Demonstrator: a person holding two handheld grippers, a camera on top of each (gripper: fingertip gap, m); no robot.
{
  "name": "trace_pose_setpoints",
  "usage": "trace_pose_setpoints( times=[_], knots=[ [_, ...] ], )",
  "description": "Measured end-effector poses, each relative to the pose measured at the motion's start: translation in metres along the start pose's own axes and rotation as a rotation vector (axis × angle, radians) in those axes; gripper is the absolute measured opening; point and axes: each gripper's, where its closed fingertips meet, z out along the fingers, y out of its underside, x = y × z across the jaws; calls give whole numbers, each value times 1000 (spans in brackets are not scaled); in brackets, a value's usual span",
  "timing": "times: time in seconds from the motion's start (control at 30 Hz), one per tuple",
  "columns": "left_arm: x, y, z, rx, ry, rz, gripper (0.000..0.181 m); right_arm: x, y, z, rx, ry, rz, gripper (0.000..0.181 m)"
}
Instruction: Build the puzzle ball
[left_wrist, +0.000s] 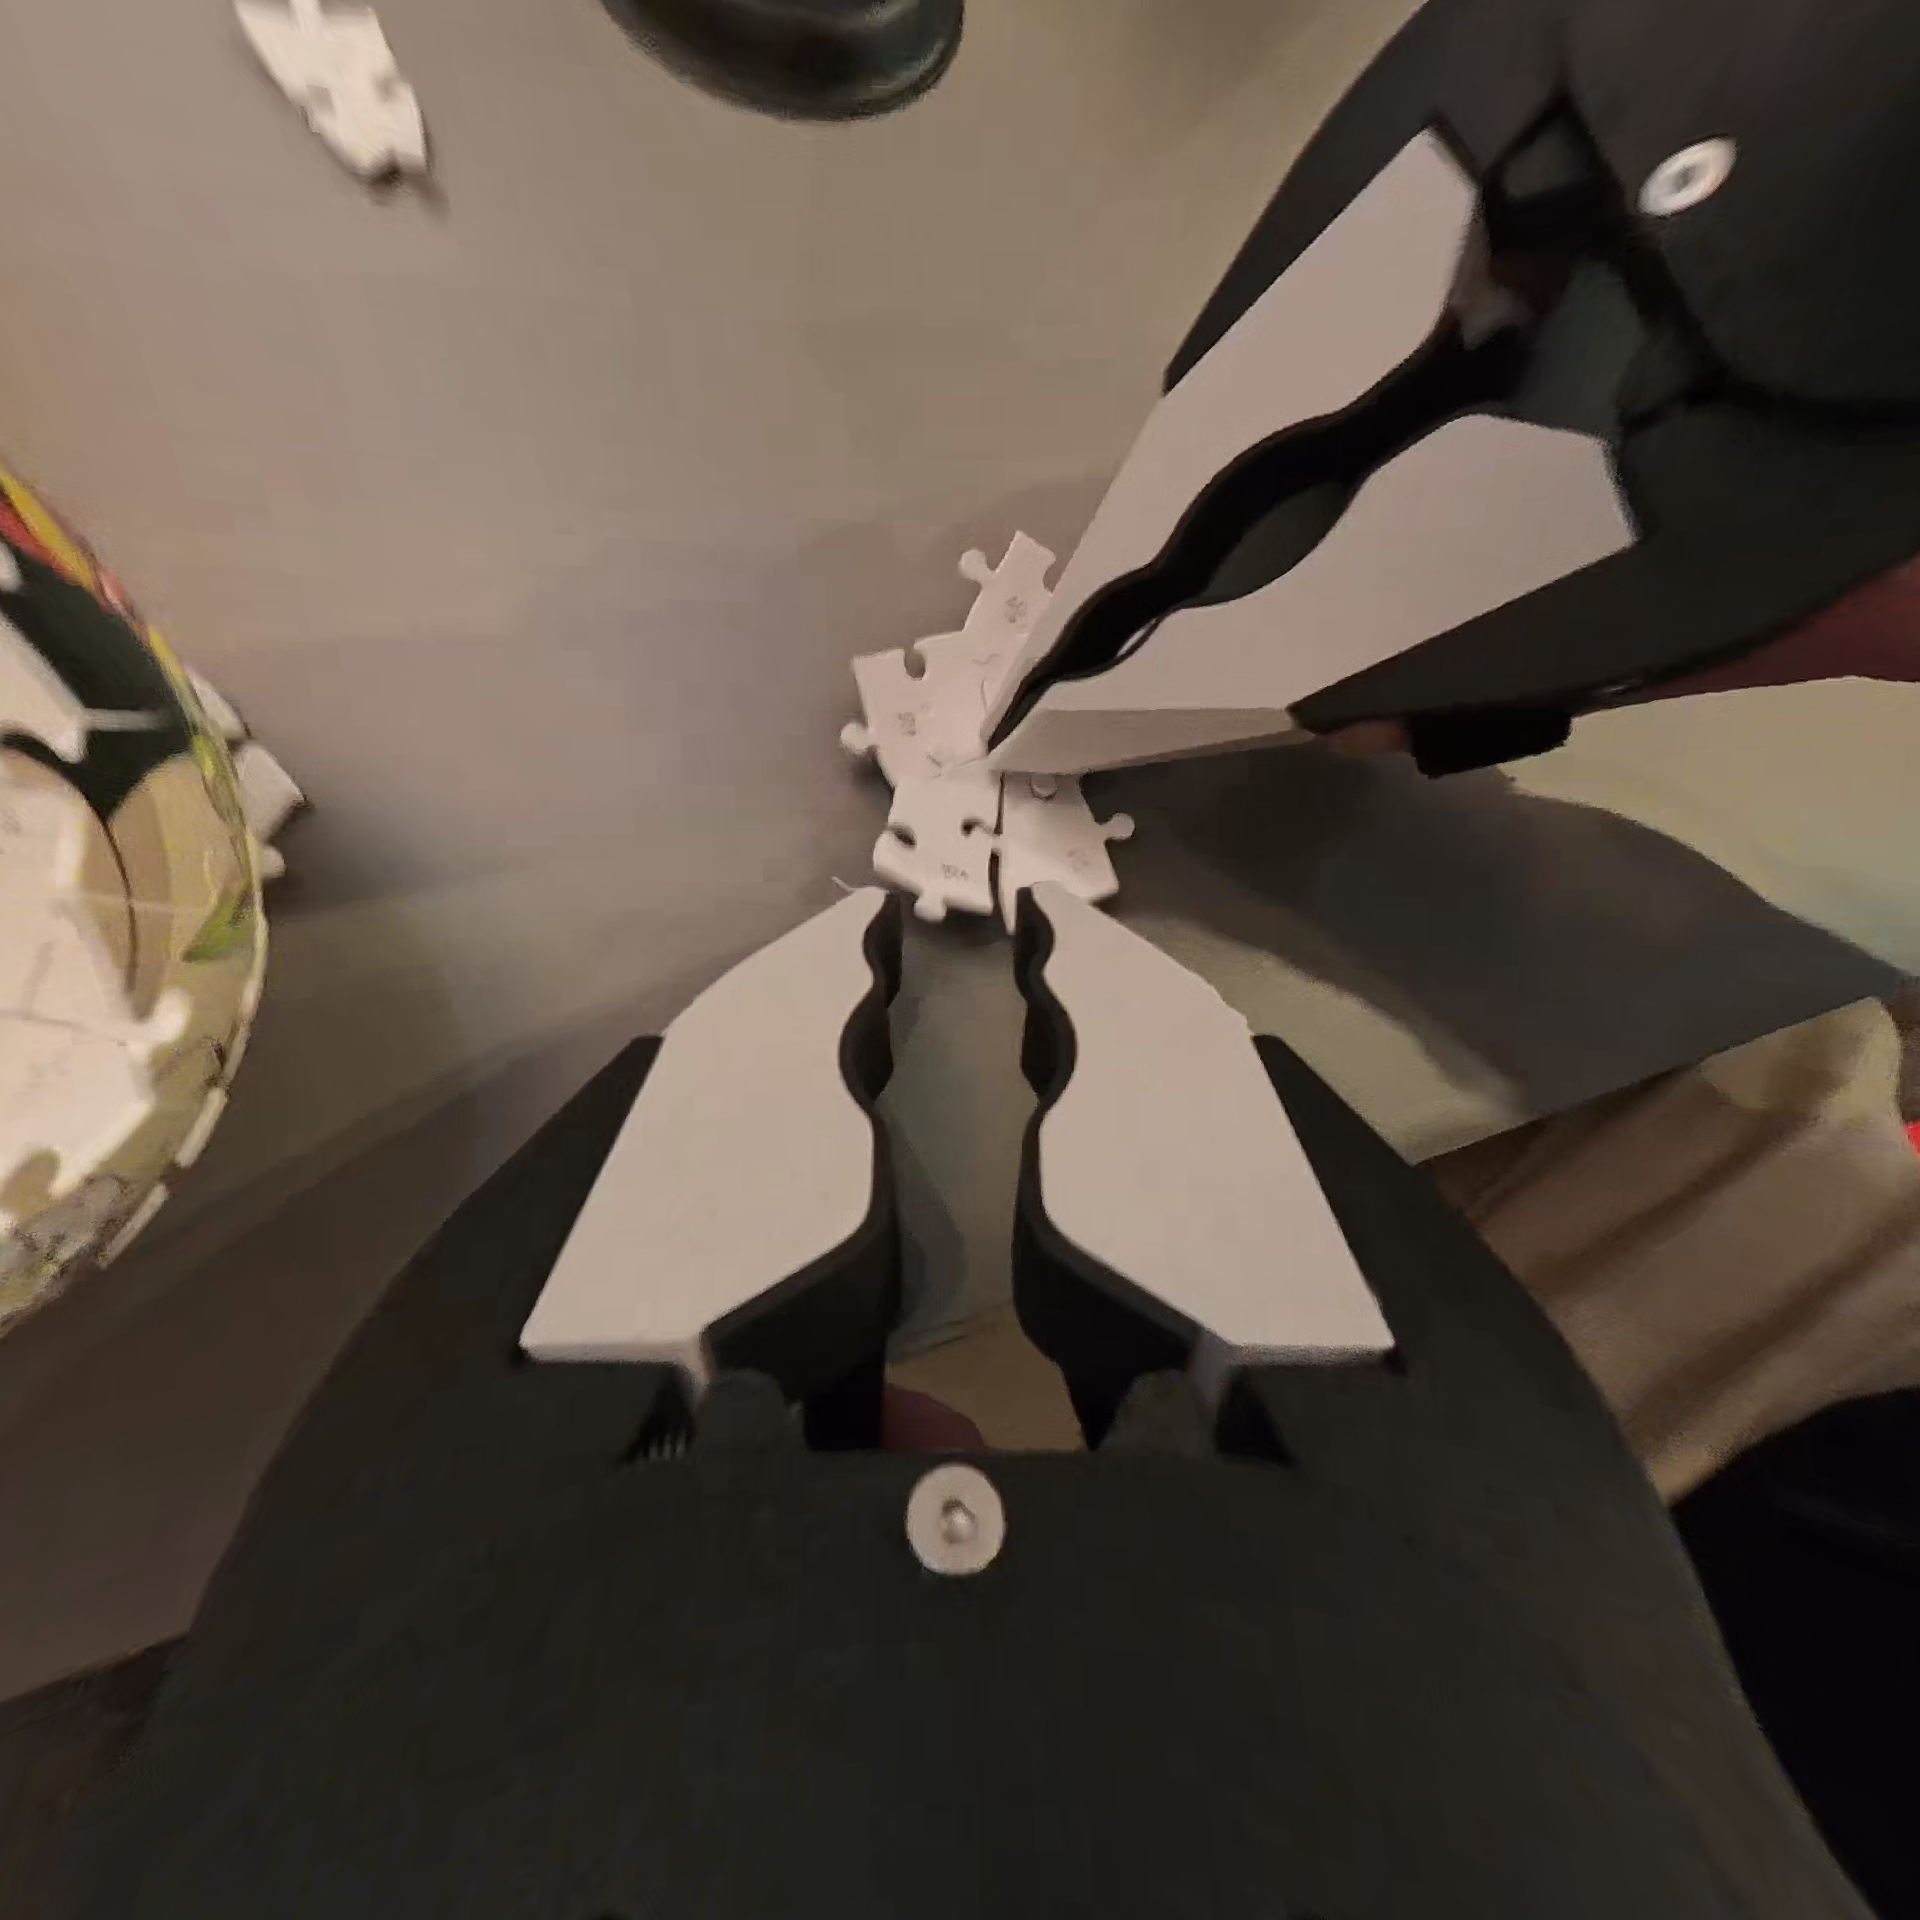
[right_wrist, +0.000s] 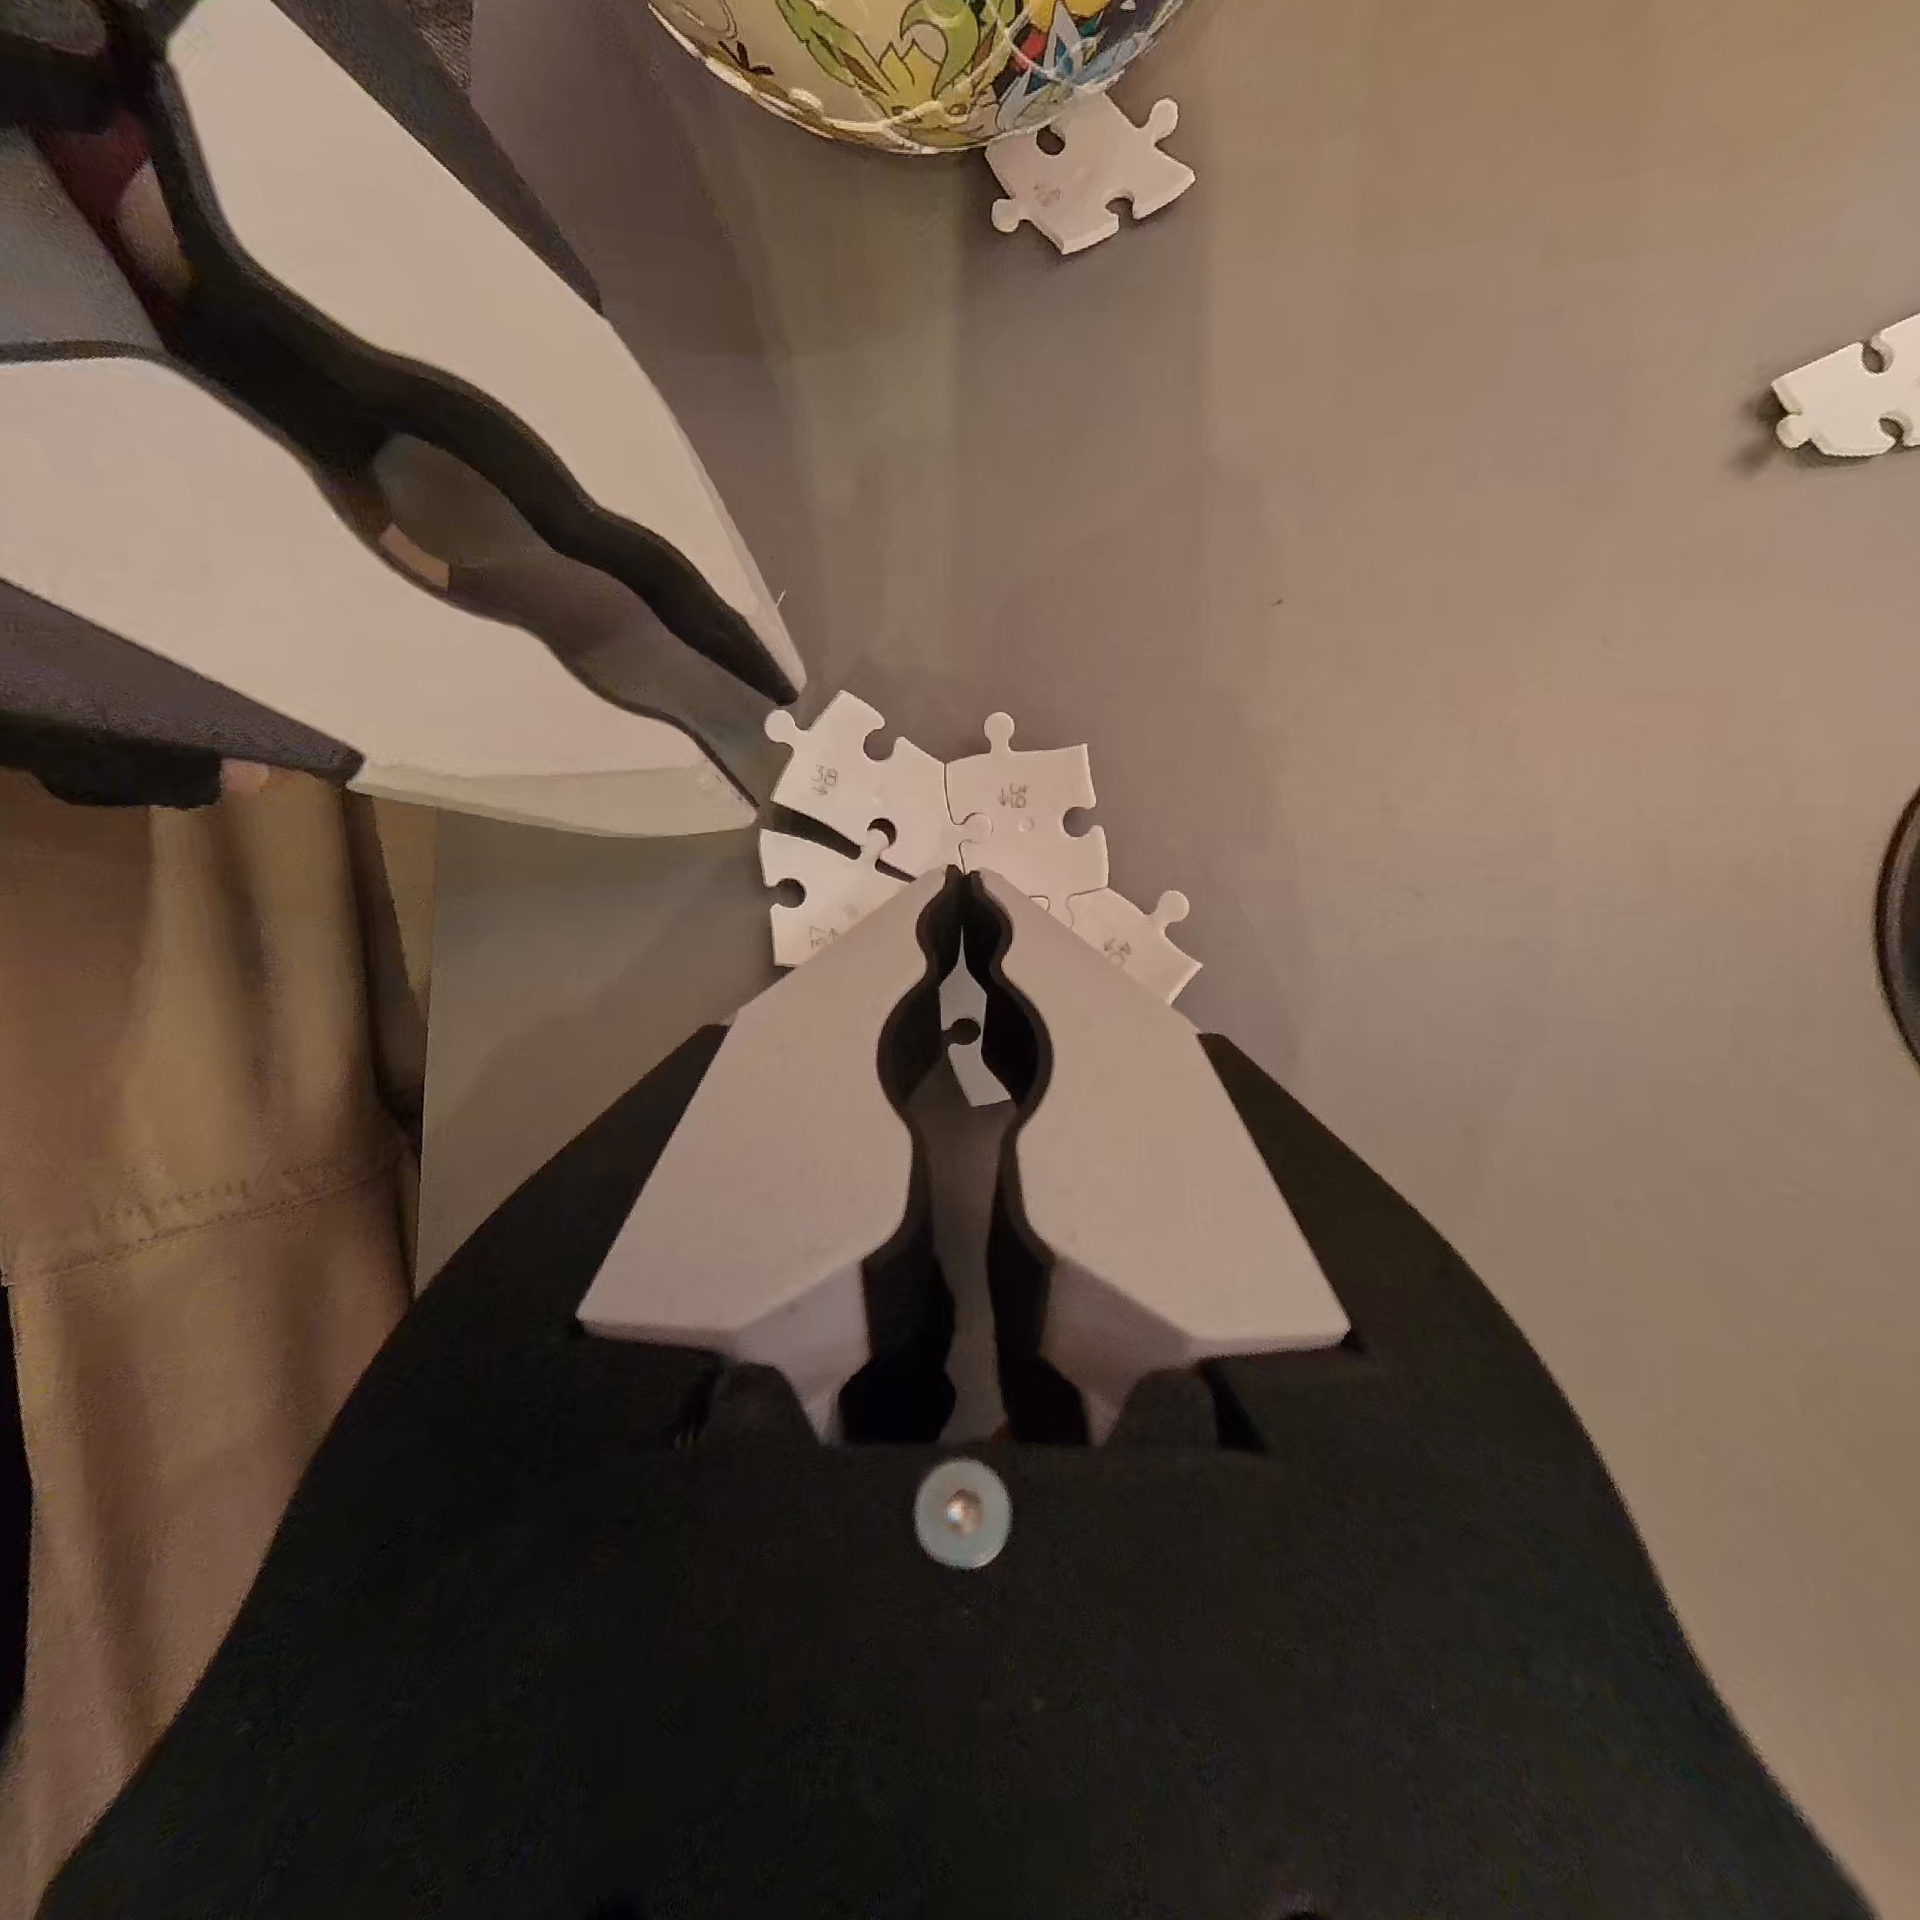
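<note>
Right hand-held gripper (right_wrist: 961, 883) pinching joined pieces (right_wrist: 935, 800); loose piece (right_wrist: 1091, 177) beside ball (right_wrist: 914, 73).

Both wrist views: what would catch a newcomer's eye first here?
A cluster of white puzzle pieces lies mid-table, with the right claw pinched shut on it and the left claw open beside it. The colourful, part-built puzzle ball sits at the far edge, loose pieces nearby.

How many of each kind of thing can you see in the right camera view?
Joined white pieces: 4 showing
Loose white pieces: 2
Partly built ball: 1
Tongs: 2, right tongs, left tongs
Dark round object: 1
Total: 10
</note>
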Motion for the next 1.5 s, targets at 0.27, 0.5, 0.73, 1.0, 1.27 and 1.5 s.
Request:
trace_pose_setpoints(
  times=[0.27,0.5,0.73,1.0,1.27,1.5],
  knots=[
    [1,-15,5,37,-149,550,12,0,0,0,9,-8,11,0],
    [-6,-2,17,-75,-81,425,0,-1,-1,0,17,-15,18,0],
    [-1,2,20,-83,-75,403,0,-2,-7,-8,40,0,5,0],
    [-1,2,21,-94,-58,365,0,-25,8,-22,-35,-90,43,0],
    [-5,-1,23,-111,-39,349,0,-24,13,-9,-53,-84,68,0],
    [0,-3,24,-133,4,318,0,-22,16,-8,-51,-81,71,0]
  ],
)
